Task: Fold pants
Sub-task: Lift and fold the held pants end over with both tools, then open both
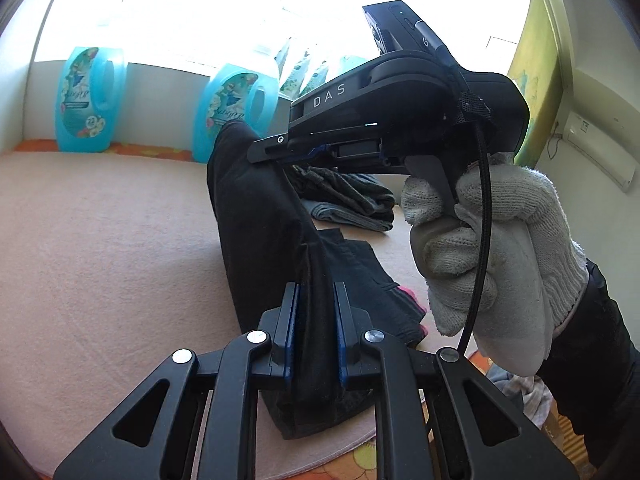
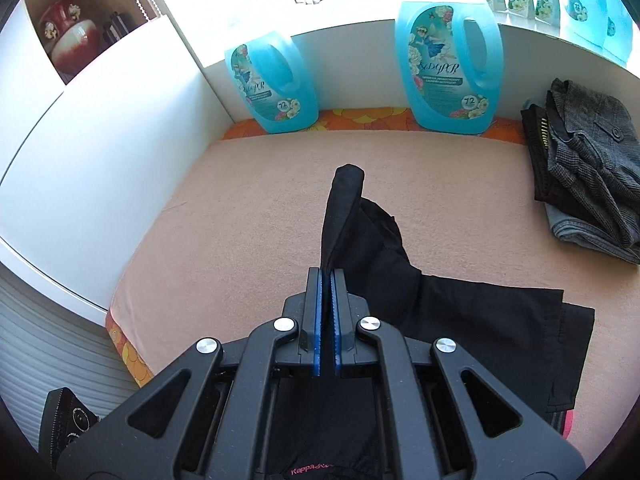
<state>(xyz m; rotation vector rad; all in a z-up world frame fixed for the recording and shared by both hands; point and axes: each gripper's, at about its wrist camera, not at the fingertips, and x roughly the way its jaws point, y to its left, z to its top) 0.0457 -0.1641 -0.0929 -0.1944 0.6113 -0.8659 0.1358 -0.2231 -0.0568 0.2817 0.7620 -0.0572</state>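
Black pants [image 1: 260, 232] hang lifted above a peach-coloured padded surface [image 1: 100, 240]. My left gripper [image 1: 316, 296] is shut on a thick bunch of the black cloth between its blue pads. In the left wrist view the right gripper [image 1: 266, 148], held by a white-gloved hand [image 1: 492, 256], pinches the raised far end of the pants. In the right wrist view my right gripper [image 2: 327, 276] is shut on a thin edge of the pants [image 2: 360, 232]; the leg ends [image 2: 532, 336] trail over the surface [image 2: 240, 216] to the right.
Two blue detergent bottles [image 2: 272, 84] [image 2: 448, 68] stand at the far wall. A pile of folded grey and dark garments [image 2: 588, 172] lies at the right. A white wall [image 2: 100, 140] bounds the left side. A red vase [image 2: 66, 40] sits on a shelf.
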